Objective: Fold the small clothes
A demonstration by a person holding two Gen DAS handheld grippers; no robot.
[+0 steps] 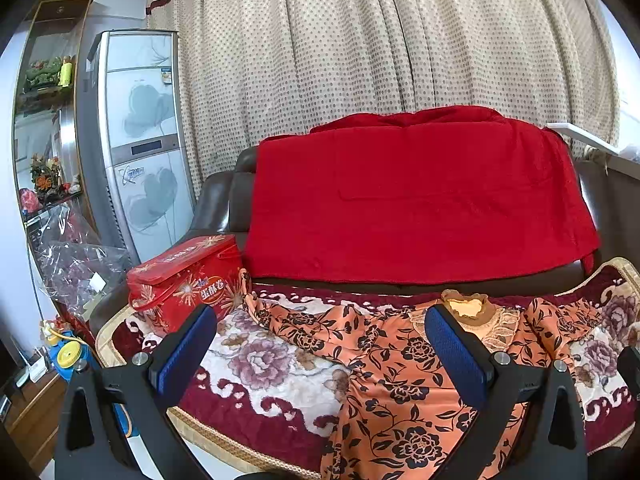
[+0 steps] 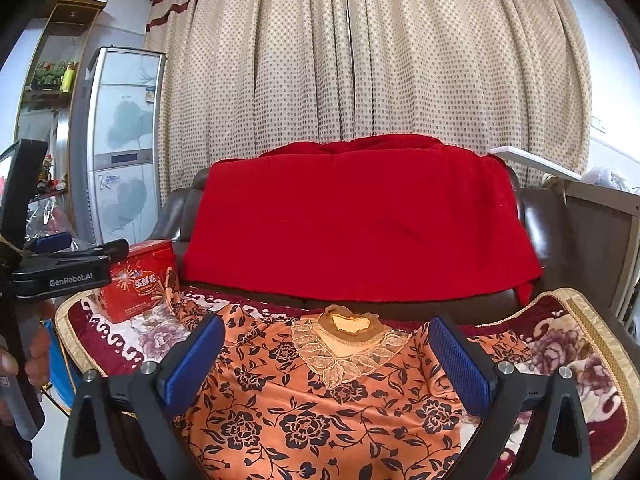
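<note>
Orange floral blouse [image 2: 320, 412] is lying spread out, front up, on the flowered seat cover [image 2: 580, 360] of the dark sofa [image 2: 540, 216], its lace collar [image 2: 352, 344] pointing toward the backrest. You are holding both claws above the near part of the garment, and neither is touching it.

Your left claw [image 1: 320, 344] is standing wide apart with nothing between its blue pads [image 1: 184, 352]; in its view the blouse is running from the centre out to the right, with one sleeve [image 1: 276, 316] stretching left toward the red gift box [image 1: 188, 276]. Your right claw [image 2: 328, 356] is likewise spread wide and empty, sitting squarely over the chest of the blouse, the collar showing between its fingers [image 2: 460, 360].

In the right wrist view your left claw is showing at the left edge, gripped by your hand [image 2: 36, 356], beside the red gift box that is resting on the left end of the seat cover.

A red blanket [image 2: 360, 220] is draping over the sofa backrest, and a dotted curtain [image 2: 360, 60] is hanging behind it. A tall standing air conditioner [image 1: 140, 136] is standing left of the sofa.
</note>
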